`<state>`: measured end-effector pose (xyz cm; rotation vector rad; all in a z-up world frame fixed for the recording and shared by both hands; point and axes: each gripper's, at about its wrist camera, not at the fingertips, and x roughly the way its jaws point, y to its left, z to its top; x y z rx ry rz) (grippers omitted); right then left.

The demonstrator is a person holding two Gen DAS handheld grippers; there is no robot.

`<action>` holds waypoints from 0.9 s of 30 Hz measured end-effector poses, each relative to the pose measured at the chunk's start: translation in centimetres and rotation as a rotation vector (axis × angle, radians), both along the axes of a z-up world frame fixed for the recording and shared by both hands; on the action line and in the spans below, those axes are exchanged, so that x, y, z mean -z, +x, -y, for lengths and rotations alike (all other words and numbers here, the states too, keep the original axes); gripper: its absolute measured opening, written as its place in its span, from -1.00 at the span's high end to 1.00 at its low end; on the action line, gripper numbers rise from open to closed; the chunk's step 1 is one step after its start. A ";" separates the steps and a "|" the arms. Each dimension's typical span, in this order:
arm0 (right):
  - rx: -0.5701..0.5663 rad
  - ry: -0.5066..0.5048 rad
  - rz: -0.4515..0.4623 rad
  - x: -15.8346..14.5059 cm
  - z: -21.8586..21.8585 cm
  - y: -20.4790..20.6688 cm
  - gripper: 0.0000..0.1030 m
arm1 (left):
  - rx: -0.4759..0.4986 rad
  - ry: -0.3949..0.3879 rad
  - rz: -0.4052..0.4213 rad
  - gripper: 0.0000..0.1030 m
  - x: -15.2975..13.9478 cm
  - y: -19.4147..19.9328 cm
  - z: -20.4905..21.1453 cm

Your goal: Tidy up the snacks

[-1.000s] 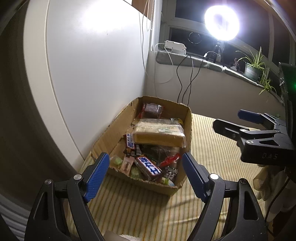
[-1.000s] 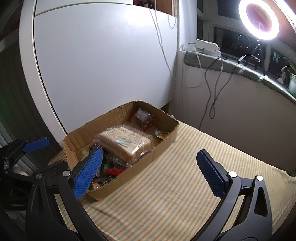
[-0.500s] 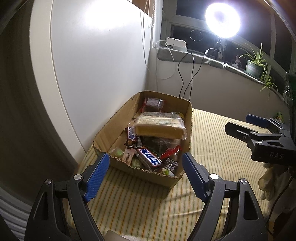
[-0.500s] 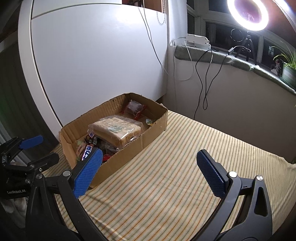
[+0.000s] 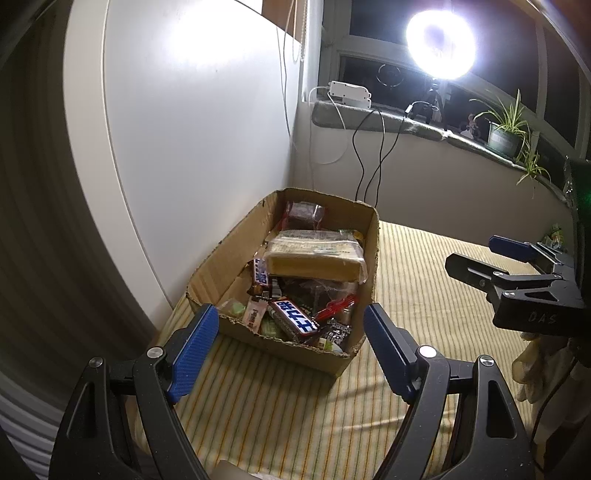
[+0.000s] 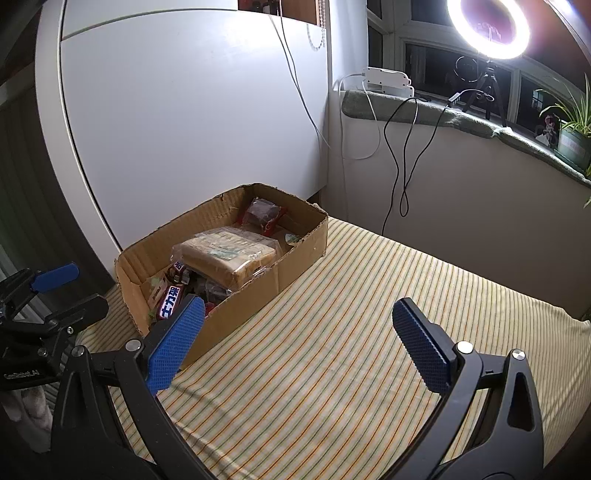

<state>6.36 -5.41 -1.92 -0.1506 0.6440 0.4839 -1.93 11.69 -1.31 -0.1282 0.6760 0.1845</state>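
An open cardboard box (image 5: 229, 251) (image 6: 295, 258) full of snacks stands on a striped cloth by a white panel. Inside lie a large tan wrapped loaf pack (image 5: 314, 256) (image 6: 225, 254), a dark bar with a blue and white label (image 5: 293, 319) (image 6: 170, 301), a dark packet at the far end (image 5: 301, 214) (image 6: 262, 212) and several small wrappers. My left gripper (image 5: 291, 332) is open and empty, just in front of the box's near end. My right gripper (image 6: 295, 332) is open and empty, over the cloth to the box's right.
The striped cloth (image 6: 369, 332) (image 5: 424, 295) stretches right of the box. A white panel (image 6: 184, 129) stands behind the box. A sill with a power strip (image 6: 386, 79), cables, ring light (image 6: 487, 26) and plant (image 5: 504, 129) runs along the back.
Both grippers have drawn back from the box, which now looks smaller and farther away. Both stay open and empty. The snacks have not moved.
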 end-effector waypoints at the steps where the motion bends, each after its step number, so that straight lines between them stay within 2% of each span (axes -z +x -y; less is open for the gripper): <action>1: -0.001 -0.001 0.001 0.0 0.0 -0.1 -1.00 | -0.001 0.000 0.000 -0.57 0.0 0.0 0.0; 27: -0.006 -0.015 0.003 0.1 0.1 -0.4 -1.00 | -0.015 0.004 0.003 -0.57 -0.3 -0.3 0.1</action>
